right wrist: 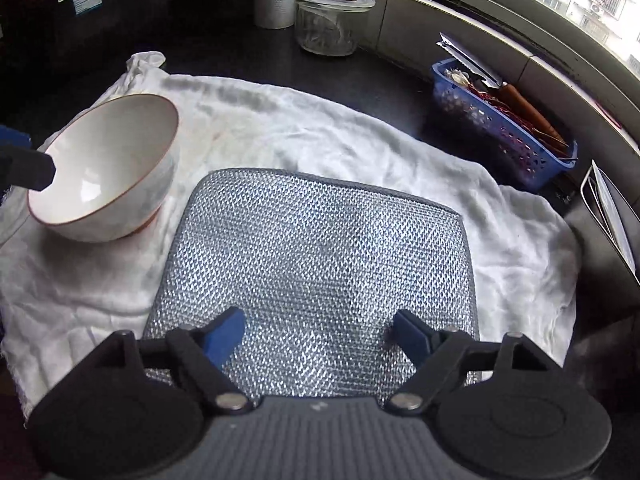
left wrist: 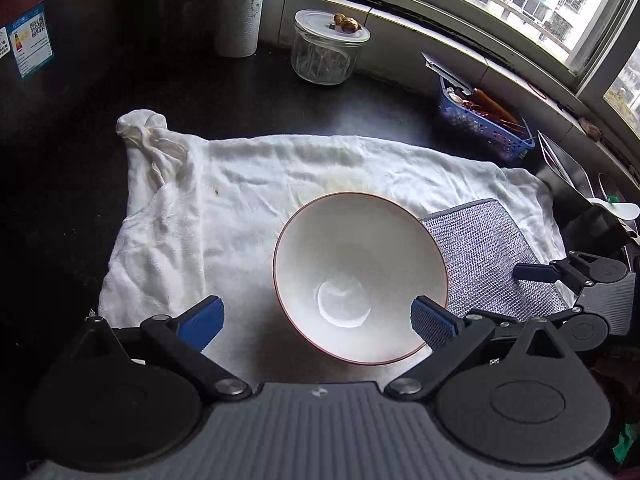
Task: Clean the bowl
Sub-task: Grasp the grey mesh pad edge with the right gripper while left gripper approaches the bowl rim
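A white bowl with a brown rim sits on a white towel, slightly tilted. My left gripper is open low over the bowl's near side. Its right pad overlaps the rim and its left pad stands well clear on the towel. In the right wrist view the bowl is at the left, with a left finger at its rim. A silver mesh scouring cloth lies flat on the towel beside the bowl. My right gripper hangs open over the cloth's near edge, with nothing pinched.
The towel lies on a dark counter under a window. At the back stand a lidded glass jar and a paper roll. A blue basket of utensils sits at the right, with a white spoon beyond the towel's edge.
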